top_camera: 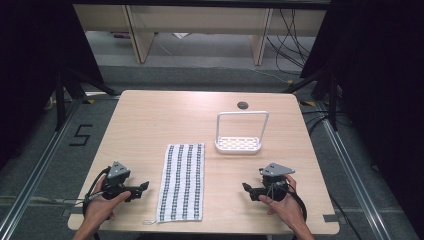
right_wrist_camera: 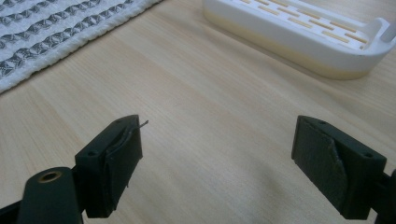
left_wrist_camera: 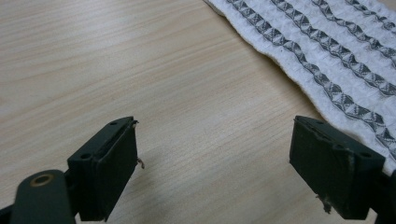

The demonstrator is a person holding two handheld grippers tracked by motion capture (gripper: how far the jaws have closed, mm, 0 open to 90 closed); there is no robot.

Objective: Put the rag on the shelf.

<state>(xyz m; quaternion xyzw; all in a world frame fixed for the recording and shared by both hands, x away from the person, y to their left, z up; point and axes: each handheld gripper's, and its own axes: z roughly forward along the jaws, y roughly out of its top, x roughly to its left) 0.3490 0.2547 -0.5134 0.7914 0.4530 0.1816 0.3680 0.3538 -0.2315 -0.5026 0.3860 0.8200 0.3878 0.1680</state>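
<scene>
A striped towel (top_camera: 182,181), white with dark bands running along its length, lies flat on the wooden table (top_camera: 150,120), folded into a long strip, its near end close to the table's near edge. In the high view the left gripper (top_camera: 145,186) rests on the table at about nine o'clock from the towel's near half, its tips pointing toward the cloth and stopping just beside its long edge without touching it. The right gripper (top_camera: 246,187) sits at about three o'clock from that same stretch, tips pointing back at the towel but well apart from it. Both pairs of jaws stand wide open with nothing between them, only bare wood. In the left gripper view the towel (left_wrist_camera: 327,60) fills the corner at one to two o'clock and runs down behind the right-hand jaw. In the right gripper view the towel (right_wrist_camera: 60,32) lies at about ten o'clock, beyond the jaws, while a white slotted rack with a tall loop handle (right_wrist_camera: 299,35) lies at one o'clock; from above, that rack (top_camera: 239,145) stands at two o'clock from the towel's far end.
</scene>
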